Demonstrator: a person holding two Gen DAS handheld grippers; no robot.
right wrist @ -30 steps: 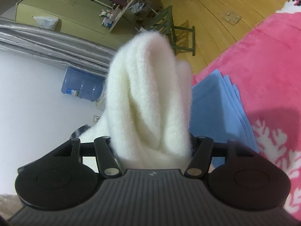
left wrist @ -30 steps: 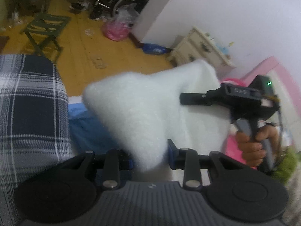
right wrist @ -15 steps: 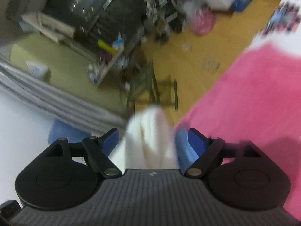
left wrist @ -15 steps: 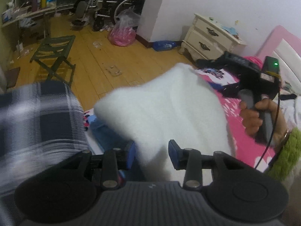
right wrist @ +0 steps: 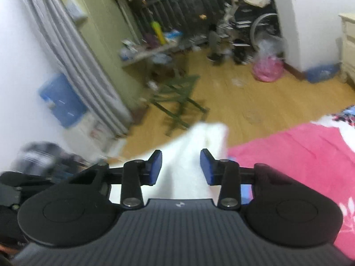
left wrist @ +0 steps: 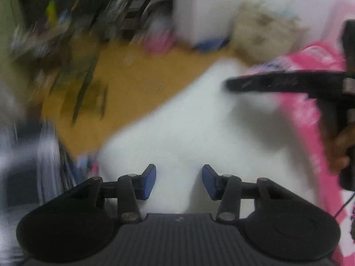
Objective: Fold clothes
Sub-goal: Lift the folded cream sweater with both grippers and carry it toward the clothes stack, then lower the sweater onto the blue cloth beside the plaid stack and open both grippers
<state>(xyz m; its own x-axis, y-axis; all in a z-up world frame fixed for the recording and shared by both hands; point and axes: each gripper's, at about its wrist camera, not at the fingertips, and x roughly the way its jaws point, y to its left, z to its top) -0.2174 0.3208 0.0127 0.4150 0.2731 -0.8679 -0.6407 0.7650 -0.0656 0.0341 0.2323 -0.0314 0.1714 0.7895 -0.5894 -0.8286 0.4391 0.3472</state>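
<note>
A white fluffy garment (left wrist: pixel 199 133) lies spread on the pink blanket (left wrist: pixel 310 115); the left wrist view is blurred by motion. My left gripper (left wrist: pixel 179 180) hangs just over it, jaws opening, with the cloth showing between the blue pads but not pinched. The right gripper's black finger (left wrist: pixel 277 84) reaches over the garment from the right, held by a hand (left wrist: pixel 339 150). In the right wrist view the garment (right wrist: pixel 199 146) runs forward between the pads of my right gripper (right wrist: pixel 180 168). Its jaws are closing and the pads do not visibly press the cloth.
The pink blanket (right wrist: pixel 299 155) covers the bed at right. Beyond the bed edge are a wooden floor, a green folding stool (right wrist: pixel 177 97), a blue water jug (right wrist: pixel 62 99), a pink bag (right wrist: pixel 268 68) and a cream nightstand (right wrist: pixel 348 44). Dark plaid fabric (left wrist: pixel 26 155) is at left.
The bunched garment has left both grips and sunk flat onto the bed. The right jaws sprang wide, then narrowed. The left jaws widened, and both views swung.
</note>
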